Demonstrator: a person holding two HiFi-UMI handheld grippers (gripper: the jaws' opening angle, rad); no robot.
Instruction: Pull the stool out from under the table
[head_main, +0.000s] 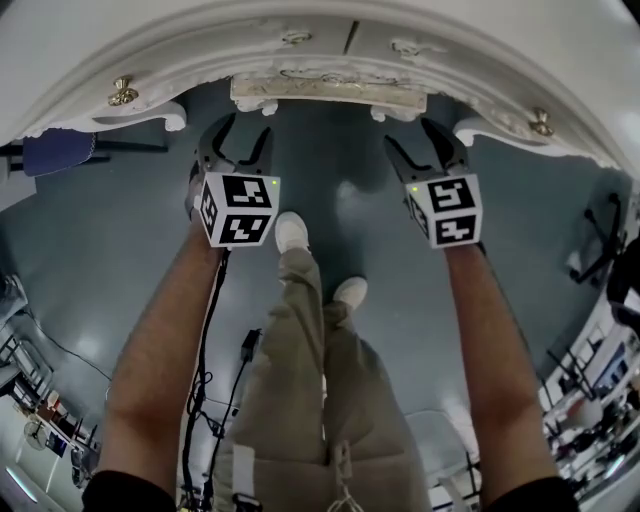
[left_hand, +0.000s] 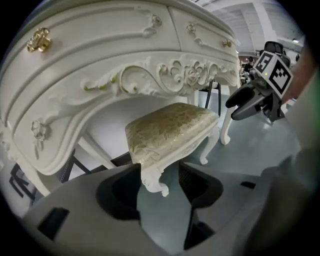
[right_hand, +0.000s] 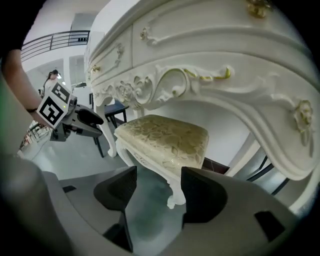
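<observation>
The left gripper (head_main: 243, 135) and the right gripper (head_main: 415, 140) both stood with jaws apart, clamping nothing. Just ahead of them sat the white carved wooden stool with a cream brocade seat (left_hand: 170, 127), under the ornate white wooden table (left_hand: 125, 50). One of its front legs lined up with each gripper's gap.

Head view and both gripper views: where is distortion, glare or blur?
Head view: the fisheye bends the table front into an arc, and there is pale glare on the floor. Left gripper view: dark corners, stool sharp. Right gripper view: the same.
</observation>
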